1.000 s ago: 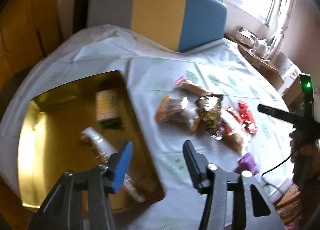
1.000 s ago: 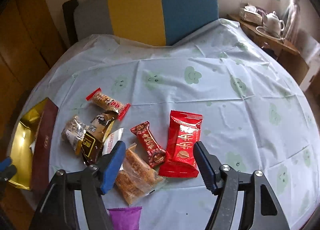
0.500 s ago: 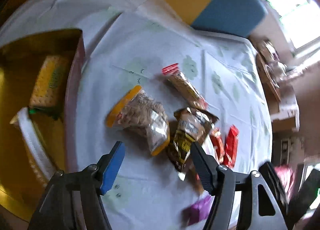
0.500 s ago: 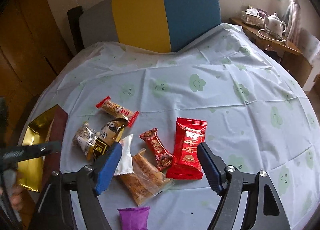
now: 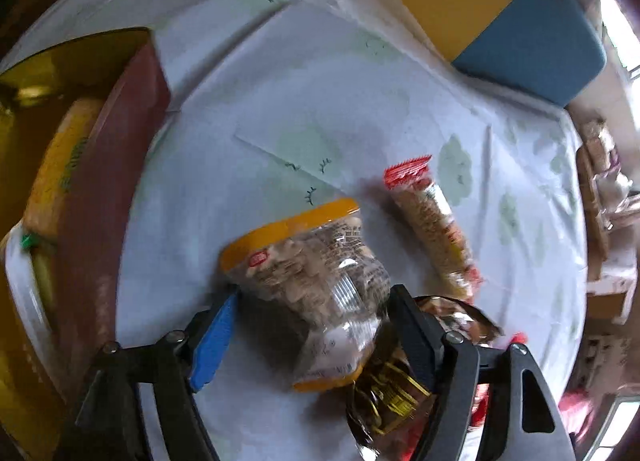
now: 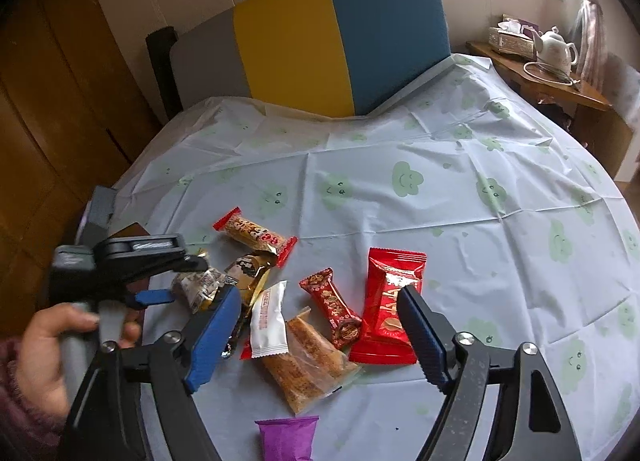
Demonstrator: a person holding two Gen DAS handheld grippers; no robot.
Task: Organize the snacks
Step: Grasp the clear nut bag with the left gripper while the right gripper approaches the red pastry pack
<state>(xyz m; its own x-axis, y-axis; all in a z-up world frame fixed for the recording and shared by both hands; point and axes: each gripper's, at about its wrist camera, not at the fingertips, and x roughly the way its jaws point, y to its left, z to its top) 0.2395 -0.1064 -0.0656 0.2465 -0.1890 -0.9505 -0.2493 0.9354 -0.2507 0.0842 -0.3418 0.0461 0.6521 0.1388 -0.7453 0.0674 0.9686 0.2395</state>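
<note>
The left claw (image 5: 310, 315) was spread wide right around a clear snack bag with orange ends (image 5: 316, 281), which sat between its fingers on the worktop (image 5: 320, 109), though contact was too blurry to call. A gold box (image 5: 72, 61) sat just left of it, a red-ended bar (image 5: 432, 225) to the right. The right claw (image 6: 320, 325) hung wide open with nothing in it above the red packet (image 6: 390, 301) and the other wrappers.

Clear orange-ended snack packet (image 5: 320, 285) lies flat beside gold-brown packet (image 5: 384, 393).
</note>
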